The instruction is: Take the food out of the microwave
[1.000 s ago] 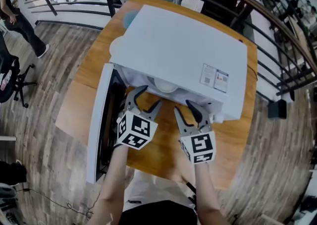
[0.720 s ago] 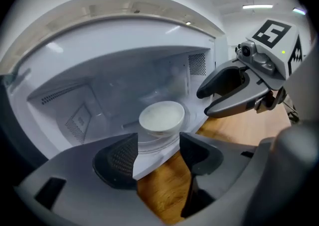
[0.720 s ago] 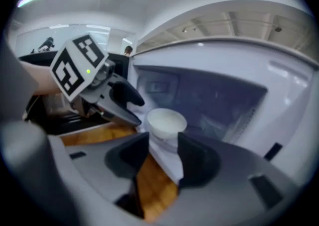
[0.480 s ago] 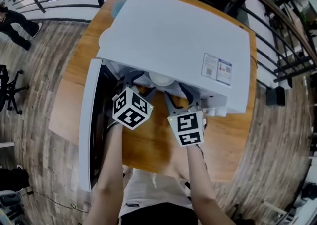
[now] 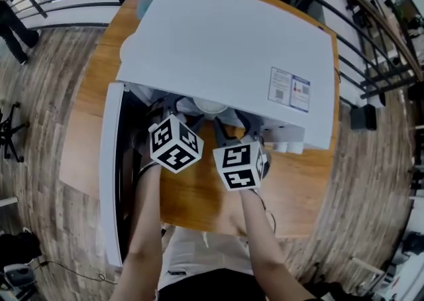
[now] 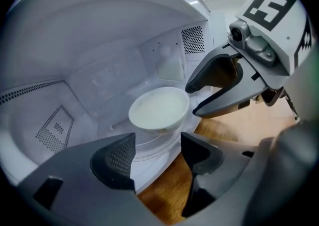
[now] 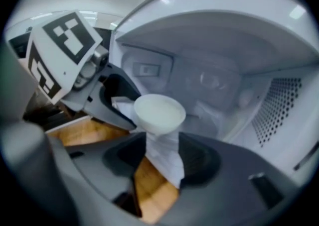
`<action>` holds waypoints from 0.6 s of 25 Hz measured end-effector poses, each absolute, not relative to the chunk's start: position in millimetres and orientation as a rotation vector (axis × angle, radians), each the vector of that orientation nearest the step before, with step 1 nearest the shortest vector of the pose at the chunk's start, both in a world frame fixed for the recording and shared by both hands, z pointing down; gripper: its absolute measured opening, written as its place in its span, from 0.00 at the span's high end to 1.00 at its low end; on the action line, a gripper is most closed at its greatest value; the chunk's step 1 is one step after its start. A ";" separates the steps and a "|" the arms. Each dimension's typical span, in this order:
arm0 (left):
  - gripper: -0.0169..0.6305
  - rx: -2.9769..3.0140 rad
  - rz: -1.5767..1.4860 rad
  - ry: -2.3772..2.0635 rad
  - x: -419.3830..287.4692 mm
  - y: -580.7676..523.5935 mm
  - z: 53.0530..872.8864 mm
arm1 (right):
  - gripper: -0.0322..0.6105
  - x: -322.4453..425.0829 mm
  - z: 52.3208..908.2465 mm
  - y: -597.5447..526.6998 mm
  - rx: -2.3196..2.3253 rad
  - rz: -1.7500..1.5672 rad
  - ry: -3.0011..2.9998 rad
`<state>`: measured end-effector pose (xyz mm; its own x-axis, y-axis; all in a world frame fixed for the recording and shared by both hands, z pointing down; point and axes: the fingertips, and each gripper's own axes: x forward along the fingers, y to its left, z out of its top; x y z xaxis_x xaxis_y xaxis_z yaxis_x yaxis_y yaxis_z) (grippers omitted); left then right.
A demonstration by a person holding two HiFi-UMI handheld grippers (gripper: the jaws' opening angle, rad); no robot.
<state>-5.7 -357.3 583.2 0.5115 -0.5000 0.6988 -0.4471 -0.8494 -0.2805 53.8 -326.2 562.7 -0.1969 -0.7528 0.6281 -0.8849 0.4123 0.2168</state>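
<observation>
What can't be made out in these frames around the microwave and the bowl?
- Contents of the bowl: both gripper views show only a pale white inside, and the right gripper view is blurred. Whether it holds food or is empty cannot be told.
- Head view: the top of the microwave hides the cavity and all but a sliver of the bowl.
- Head view: the print on the label is too small to read.
- Head view: the door is seen edge-on, so its inner face is unclear.

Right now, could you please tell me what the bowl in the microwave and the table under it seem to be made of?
Bowl: white with a smooth, softly shiny surface, so probably glazed ceramic, though plastic cannot be ruled out.
Table: warm brown with visible grain and a dull sheen, so wood or wood veneer.
</observation>
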 end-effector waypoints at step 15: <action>0.51 -2.908 -1.115 0.798 3.3 -350.0 572.3 | 0.61 47.2 558.1 -335.8 1.384 0.236 -2.020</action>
<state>3.3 -350.0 572.3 0.6365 -0.4231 0.6448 -0.4740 -0.8742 -0.1058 47.2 -335.8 558.1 -0.2141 -0.7603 0.6133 -0.8812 0.4212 0.2146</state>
